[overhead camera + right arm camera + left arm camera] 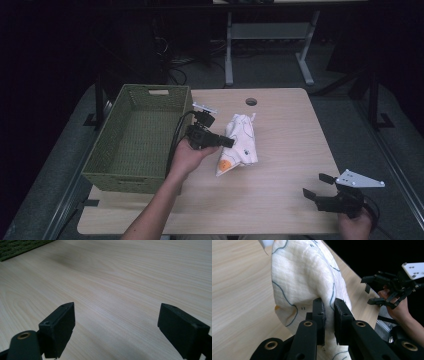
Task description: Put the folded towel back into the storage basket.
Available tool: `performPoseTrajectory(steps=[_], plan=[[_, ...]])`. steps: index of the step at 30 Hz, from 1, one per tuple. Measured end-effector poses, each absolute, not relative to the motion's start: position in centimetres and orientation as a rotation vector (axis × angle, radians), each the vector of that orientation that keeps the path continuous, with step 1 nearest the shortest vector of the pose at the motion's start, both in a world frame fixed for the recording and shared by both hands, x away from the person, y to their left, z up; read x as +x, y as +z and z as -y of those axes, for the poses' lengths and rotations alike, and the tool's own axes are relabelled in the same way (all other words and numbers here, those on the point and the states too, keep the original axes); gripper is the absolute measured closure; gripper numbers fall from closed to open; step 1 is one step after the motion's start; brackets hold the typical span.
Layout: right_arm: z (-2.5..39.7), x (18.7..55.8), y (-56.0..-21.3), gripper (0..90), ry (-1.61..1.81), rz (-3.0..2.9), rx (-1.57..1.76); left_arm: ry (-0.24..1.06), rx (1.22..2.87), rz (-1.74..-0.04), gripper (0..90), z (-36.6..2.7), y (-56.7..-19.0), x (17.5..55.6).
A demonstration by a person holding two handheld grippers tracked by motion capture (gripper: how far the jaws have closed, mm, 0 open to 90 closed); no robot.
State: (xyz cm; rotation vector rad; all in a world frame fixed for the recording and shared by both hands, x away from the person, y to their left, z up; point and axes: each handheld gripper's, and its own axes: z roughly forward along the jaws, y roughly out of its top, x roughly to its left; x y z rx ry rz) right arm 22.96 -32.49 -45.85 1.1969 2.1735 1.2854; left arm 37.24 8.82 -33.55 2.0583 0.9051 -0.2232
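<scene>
- While the right gripper (316, 186) idles at the near right corner of the table (295, 150), jaws spread wide and holding nothing, all the work sits with the other hand. Its own view has just bare wood between the two pads.
- Left gripper (231, 142) is clamped on a fold of the white cloth (239, 145). In the left gripper view the jaws (329, 315) pinch a ridge of the fabric (304, 277) between them, pads nearly together with cloth in the gap.
- Cloth position: mid-table, just right of the green woven basket (135, 145), not touching it as far as I can tell. It's bunched up, blue line print plus an orange patch at the near end. Most of it looks to be resting on the wood; the gripped fold is pulled up into a hump.
- Progress call: grasp done, transfer not. Cloth is secured but not clear of the table, and nothing of it is over the basket rim.
- Basket looks empty inside, near wall towards the person, handle cut-out on the far wall.
- Remaining, my read: lift the cloth clear, carry it left over the basket wall, let go inside. Assuming the basket is the destination; it's the only container on the table.
- Risk: single pinch on loose fabric, so trailing end may drag or catch the rim.
- Far edge of table: round cable hole (251, 102), nothing else in the way.
</scene>
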Motion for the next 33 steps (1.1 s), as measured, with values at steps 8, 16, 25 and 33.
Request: performPoseTrajectory(steps=[8,16,25,33], plan=[[32.5,23.1,-45.9,14.0,1.279,-2.177,1.196,-0.246,2.022,-0.898,81.3,-10.9,-32.6,37.0],[32.5,23.2,-46.0,14.0,1.264,-2.18,1.204,-0.238,1.994,-0.913,81.3,-13.1,-31.8,37.0],[32.5,23.4,-46.2,14.0,1.254,-2.183,1.21,-0.223,1.968,-0.918,81.3,-15.2,-30.9,37.0],[32.8,23.5,-46.2,14.0,1.244,-2.167,1.239,-0.243,1.922,-0.929,81.4,-17.5,-30.3,37.3]])
